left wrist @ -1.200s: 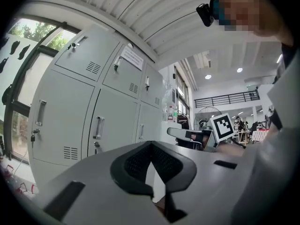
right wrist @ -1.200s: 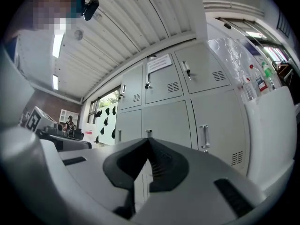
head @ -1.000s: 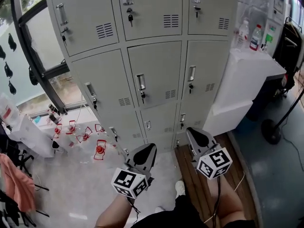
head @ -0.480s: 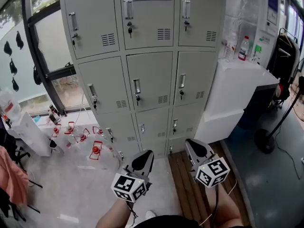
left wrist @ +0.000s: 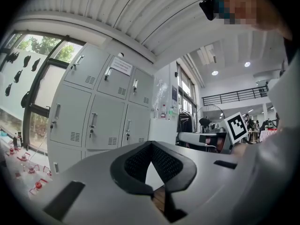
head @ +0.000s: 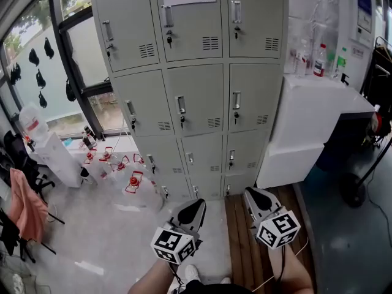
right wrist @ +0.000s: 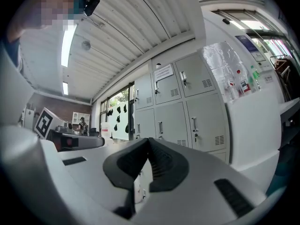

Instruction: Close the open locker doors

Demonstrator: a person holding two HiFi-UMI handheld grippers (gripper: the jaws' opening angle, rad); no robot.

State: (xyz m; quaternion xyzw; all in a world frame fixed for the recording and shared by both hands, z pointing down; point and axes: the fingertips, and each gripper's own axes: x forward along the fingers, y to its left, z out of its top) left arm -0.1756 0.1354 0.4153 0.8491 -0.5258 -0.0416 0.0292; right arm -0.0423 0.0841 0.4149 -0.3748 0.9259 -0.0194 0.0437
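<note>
A grey bank of lockers stands ahead, three columns wide, and every door in view sits flush and closed, each with a handle and a key. It shows too in the left gripper view as lockers and in the right gripper view as lockers. My left gripper hangs low in front of me, shut with nothing between its jaws. My right gripper is beside it, also shut and empty. Both are well short of the lockers and touch nothing.
A white cabinet with bottles on top stands right of the lockers. Several small red-and-white items lie on the floor at the left by a window. A wooden strip runs along the floor under my right gripper.
The view has risen and pulled back, so more of the lockers' upper rows and a paper notice show. Both grippers stay shut and low in front of me.
</note>
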